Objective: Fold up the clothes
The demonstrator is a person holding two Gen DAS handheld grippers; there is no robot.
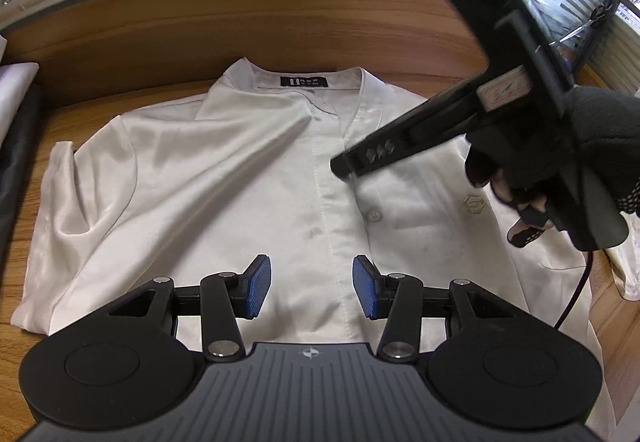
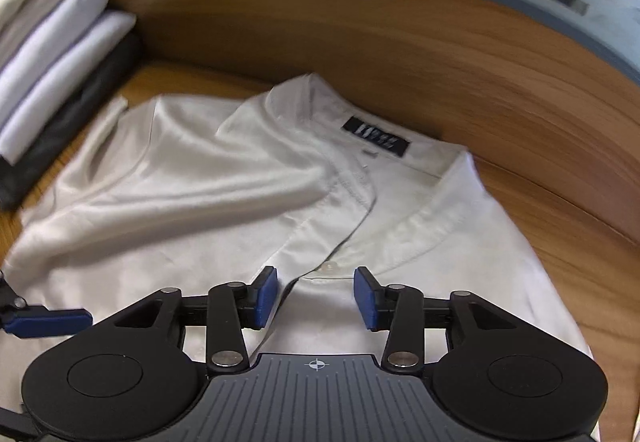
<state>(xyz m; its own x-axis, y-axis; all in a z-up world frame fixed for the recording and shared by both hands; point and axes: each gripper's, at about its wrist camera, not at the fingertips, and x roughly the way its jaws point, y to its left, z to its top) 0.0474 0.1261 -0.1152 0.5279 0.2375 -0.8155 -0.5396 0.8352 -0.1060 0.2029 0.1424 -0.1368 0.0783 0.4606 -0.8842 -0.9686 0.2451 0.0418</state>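
A white button-front shirt point(image 1: 248, 178) lies face up on a wooden table point(image 1: 24, 338), collar toward twelve o'clock, its front rumpled and a sleeve bunched at nine o'clock; it is spread out rather than folded, so the folds remain. Both tongs stand with jaws apart and empty: the left gripper point(image 1: 311, 288) over the placket at six o'clock, the right gripper point(image 2: 315, 298) near the collar button. The left view alone shows the right tool from outside, held in a gloved hand point(image 1: 560, 170) at three o'clock. Only the blurred right view shows what seems a stack of folded clothes point(image 2: 56, 54) at ten o'clock.
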